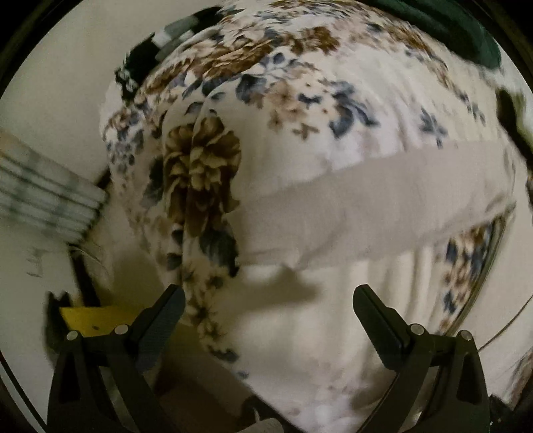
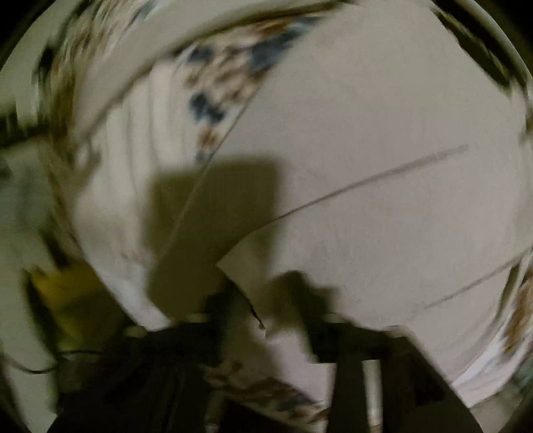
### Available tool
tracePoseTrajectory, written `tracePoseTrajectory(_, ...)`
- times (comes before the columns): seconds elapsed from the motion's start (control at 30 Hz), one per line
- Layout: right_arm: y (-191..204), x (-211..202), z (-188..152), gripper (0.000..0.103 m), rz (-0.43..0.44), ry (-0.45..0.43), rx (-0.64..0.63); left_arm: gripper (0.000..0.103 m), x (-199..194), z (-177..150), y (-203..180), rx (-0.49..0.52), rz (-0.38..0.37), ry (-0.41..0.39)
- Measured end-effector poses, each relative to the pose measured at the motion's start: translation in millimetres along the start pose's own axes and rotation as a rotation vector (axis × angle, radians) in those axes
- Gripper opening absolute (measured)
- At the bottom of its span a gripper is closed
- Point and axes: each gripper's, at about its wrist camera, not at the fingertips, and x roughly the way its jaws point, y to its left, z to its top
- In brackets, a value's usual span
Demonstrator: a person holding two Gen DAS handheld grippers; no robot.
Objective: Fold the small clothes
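A white garment with brown and blue flowers (image 1: 283,110) lies spread on the pale table and fills the left wrist view. A plain pale waistband (image 1: 383,196) runs across it. My left gripper (image 1: 268,299) is open just above the cloth, holding nothing. In the blurred right wrist view the same garment (image 2: 213,83) shows its plain white side (image 2: 366,166). My right gripper (image 2: 266,316) has cloth lying between its dark fingers (image 2: 213,319). Blur hides how the jaws stand.
A dark green cloth (image 1: 459,30) lies at the far right. A black patterned cloth (image 1: 143,63) lies at the far left. A striped folded item (image 1: 43,193) sits left. A yellow object (image 1: 96,319) lies by the table edge.
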Motion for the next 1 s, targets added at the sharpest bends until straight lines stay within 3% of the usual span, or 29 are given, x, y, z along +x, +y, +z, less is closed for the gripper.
tracePoseTrajectory(0.17, -84, -40, 11, 0.066, 0.122, -0.084, 0.28, 0.103, 24, 21, 44, -0.155, -0.134, 0.037)
tracePoseTrajectory(0.43, -161, -40, -19, 0.066, 0.114, -0.087, 0.565, 0.099, 100, 29, 83, -0.343, -0.285, 0.175)
tracePoseTrajectory(0.53, -174, -40, -29, 0.066, 0.1, -0.074, 0.595, 0.085, 118, 32, 75, -0.342, -0.292, 0.193)
tracePoseTrajectory(0.6, -180, -41, -29, 0.066, 0.096, -0.068, 0.596, 0.078, 116, 35, 65, -0.294, -0.256, 0.147)
tracePoseTrajectory(0.63, -179, -41, -27, 0.066, 0.093, -0.065, 0.595, 0.057, 114, 37, 59, -0.264, -0.246, 0.128)
tracePoseTrajectory(0.67, -180, -40, -27, 0.066, 0.089, -0.062, 0.592, 0.026, 111, 38, 52, -0.239, -0.257, 0.133)
tracePoseTrajectory(0.7, -173, -40, -27, 0.066, 0.088, -0.061, 0.592, 0.013, 109, 38, 47, -0.216, -0.251, 0.129)
tracePoseTrajectory(0.73, -175, -41, -27, 0.066, 0.087, -0.06, 0.592, 0.008, 107, 39, 43, -0.202, -0.243, 0.125)
tracePoseTrajectory(0.83, -170, -43, -28, 0.066, 0.094, -0.07, 0.592, 0.006, 90, 40, 39, -0.192, -0.225, 0.08)
tracePoseTrajectory(1.0, -187, -59, -42, 0.066, 0.097, -0.112, 0.59, 0.005, 26, 41, 33, -0.109, -0.182, -0.072)
